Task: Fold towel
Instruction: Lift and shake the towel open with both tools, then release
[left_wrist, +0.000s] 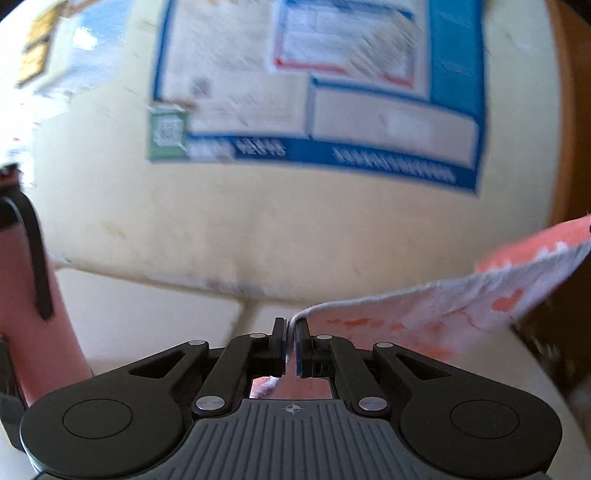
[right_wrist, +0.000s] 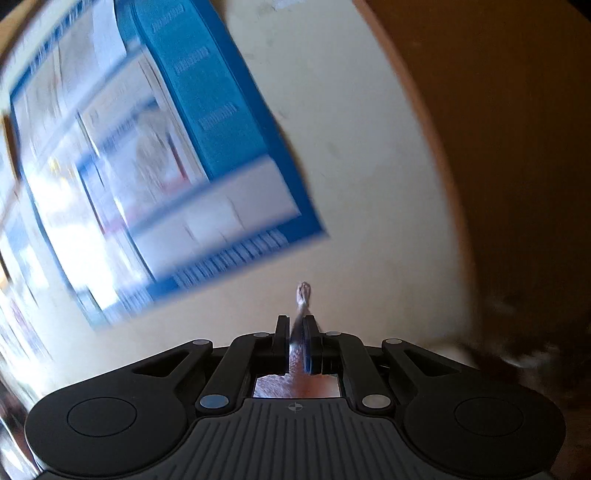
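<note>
Fingers (left_wrist: 279, 339) of both grippers clamp the towel (left_wrist: 461, 306); a blurred, seemingly blue-bordered poster (left_wrist: 314, 96) hangs beyond.

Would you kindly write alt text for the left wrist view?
The left gripper pinches a pink and white towel by its edge; the cloth stretches away to the right. Behind, blurred, a blue-bordered poster hangs on a cream wall.
</note>
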